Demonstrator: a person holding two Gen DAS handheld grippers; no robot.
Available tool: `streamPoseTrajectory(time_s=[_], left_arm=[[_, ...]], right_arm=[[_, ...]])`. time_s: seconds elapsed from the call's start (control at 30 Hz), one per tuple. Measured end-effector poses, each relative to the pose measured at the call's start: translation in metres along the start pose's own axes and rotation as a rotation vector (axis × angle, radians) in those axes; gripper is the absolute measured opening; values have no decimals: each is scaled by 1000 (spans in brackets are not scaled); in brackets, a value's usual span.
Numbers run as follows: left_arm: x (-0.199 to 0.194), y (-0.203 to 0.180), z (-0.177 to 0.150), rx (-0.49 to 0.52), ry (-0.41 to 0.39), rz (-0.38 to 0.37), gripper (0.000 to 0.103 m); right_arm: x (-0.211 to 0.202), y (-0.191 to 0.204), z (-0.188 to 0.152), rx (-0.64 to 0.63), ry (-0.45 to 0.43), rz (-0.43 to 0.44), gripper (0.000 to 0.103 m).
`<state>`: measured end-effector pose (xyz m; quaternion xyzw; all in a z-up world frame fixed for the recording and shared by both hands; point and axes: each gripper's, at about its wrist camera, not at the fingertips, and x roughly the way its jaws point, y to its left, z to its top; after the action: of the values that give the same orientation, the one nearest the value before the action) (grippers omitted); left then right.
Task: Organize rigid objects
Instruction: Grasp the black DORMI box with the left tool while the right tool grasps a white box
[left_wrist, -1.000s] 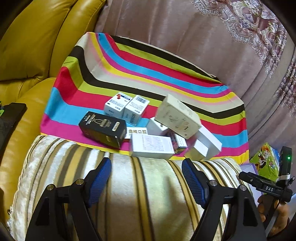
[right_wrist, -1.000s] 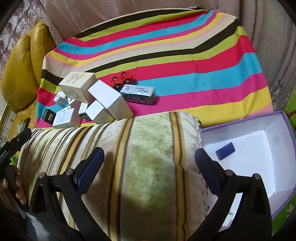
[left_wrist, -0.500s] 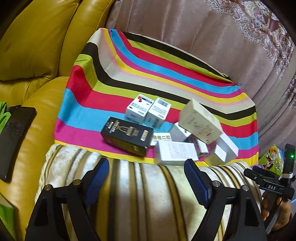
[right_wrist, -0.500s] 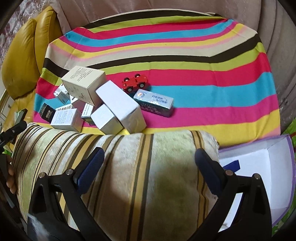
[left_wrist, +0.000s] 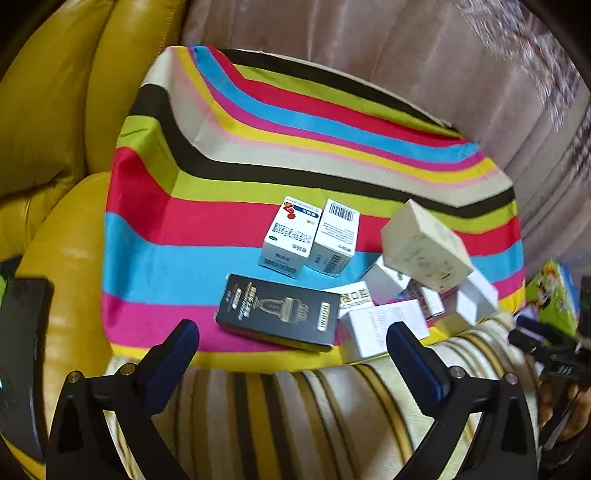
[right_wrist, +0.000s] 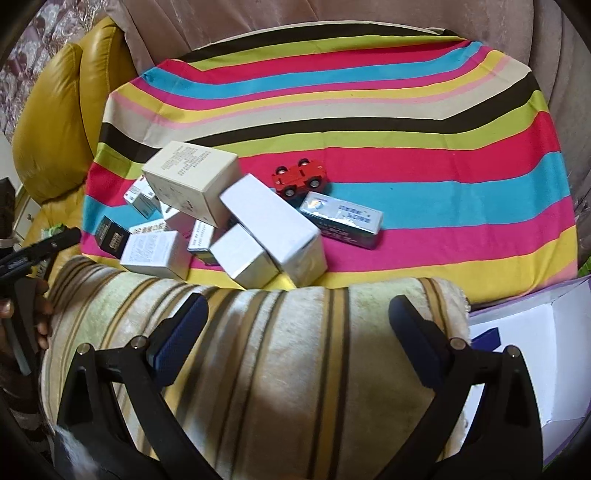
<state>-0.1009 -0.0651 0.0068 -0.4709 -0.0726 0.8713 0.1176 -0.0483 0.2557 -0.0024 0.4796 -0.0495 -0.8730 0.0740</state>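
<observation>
Left gripper (left_wrist: 291, 341) fingers opening, empty; right gripper (right_wrist: 297, 319) wide, empty; black box (left_wrist: 277, 312) looks light, stiff: pinch its long sides

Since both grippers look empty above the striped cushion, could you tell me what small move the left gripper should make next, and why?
Probably ease the left gripper forward and down onto the black box. Its jaws are opening with nothing between them, and that box lies flat on the striped cloth right ahead, nearest its fingertips and at the edge of the pile, with nothing on top of it.
</observation>
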Motion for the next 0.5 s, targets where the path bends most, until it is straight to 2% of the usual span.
streamPoseTrajectory(time_s=[0.2, 0.33, 0.5], left_arm=[[20, -2, 10, 80, 66, -23, 103], [30, 3, 15, 80, 89, -27, 103], [40, 10, 17, 58, 115, -46, 103]], right_arm=[[3, 7, 6, 25, -7, 18, 99], [2, 11, 14, 49, -20, 42, 99], [0, 28, 28, -36, -70, 61, 99]])
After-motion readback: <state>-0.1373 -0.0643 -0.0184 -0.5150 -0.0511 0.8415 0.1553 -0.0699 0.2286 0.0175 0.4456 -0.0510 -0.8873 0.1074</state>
